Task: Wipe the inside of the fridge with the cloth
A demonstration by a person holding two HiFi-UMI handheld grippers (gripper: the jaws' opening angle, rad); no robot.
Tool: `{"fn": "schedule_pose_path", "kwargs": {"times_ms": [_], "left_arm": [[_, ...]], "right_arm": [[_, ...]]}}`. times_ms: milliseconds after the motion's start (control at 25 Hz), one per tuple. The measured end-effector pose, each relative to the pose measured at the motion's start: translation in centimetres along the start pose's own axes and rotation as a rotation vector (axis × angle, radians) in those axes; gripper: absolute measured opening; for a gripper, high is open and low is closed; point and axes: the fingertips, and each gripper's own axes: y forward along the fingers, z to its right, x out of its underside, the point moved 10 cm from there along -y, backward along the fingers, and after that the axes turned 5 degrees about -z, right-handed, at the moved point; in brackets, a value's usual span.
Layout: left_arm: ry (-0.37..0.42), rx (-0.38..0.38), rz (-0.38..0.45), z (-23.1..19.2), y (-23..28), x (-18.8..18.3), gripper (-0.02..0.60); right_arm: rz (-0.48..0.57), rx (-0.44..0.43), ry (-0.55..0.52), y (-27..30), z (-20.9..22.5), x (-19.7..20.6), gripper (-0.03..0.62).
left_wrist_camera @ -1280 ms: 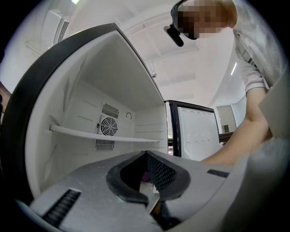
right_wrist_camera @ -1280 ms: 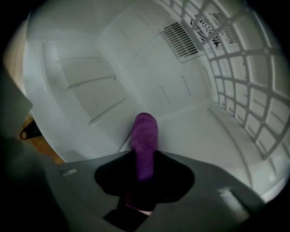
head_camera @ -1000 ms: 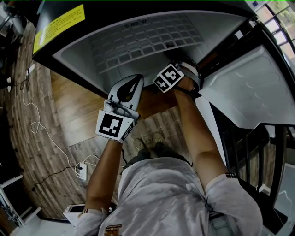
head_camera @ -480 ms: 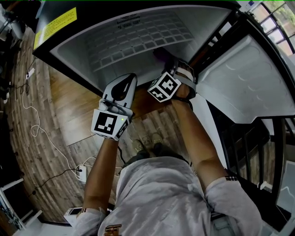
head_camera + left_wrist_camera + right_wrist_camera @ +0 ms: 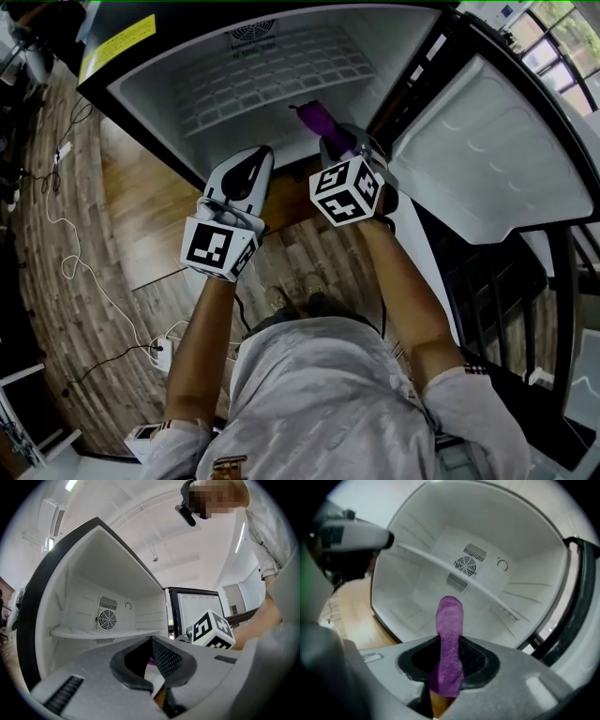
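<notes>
The fridge (image 5: pixel 281 70) stands open, with a white inside, a shelf (image 5: pixel 440 566) across it and a round fan vent (image 5: pixel 465 566) on the back wall. A purple cloth (image 5: pixel 450 620) sticks out forward from my right gripper (image 5: pixel 450 644), which is shut on it. In the head view that cloth (image 5: pixel 314 117) points into the fridge opening, with the right gripper (image 5: pixel 339 145) at the opening's front edge. Beside it on the left, my left gripper (image 5: pixel 251 157) is shut and holds nothing. The left gripper view shows its jaws (image 5: pixel 152 641) together, pointing at the shelf (image 5: pixel 93 632).
The fridge door (image 5: pixel 487 159) hangs open at the right, and a dark railing (image 5: pixel 525 309) stands beyond it. A yellow label (image 5: pixel 117 42) lies on the fridge's black top. Cables and a power strip (image 5: pixel 164 352) lie on the wooden floor at the left.
The right gripper has turned and moved toward the fridge opening, and the purple cloth now shows ahead of it. The left gripper has shifted slightly left. More of the fridge's inside is in view.
</notes>
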Motion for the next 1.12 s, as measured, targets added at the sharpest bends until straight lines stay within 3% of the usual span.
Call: {"fn": "schedule_pose_path", "kwargs": {"times_ms": [360,600,800,1120], "left_arm": [[0.027,-0.002,0.005,1.6,-0.4,-1.1,0.000],[0.042,-0.024,0.007,1.9,-0.7,-1.8,0.000],[0.041,-0.049,0.016,2.2,-1.4,-2.6,0.000],[0.044,-0.094,0.028,2.3,-2.7,-4.3,0.000]], "right_arm": [[0.269,-0.204,0.245,-5.2,1.3,-0.4,0.117],[0.476,-0.384,0.391,-6.9,1.4,-0.4,0.117],[0.658,-0.509,0.403,-8.1,1.1,-1.2,0.117],[0.850,-0.612,0.377,-9.7,0.8,-2.0,0.116]]}}
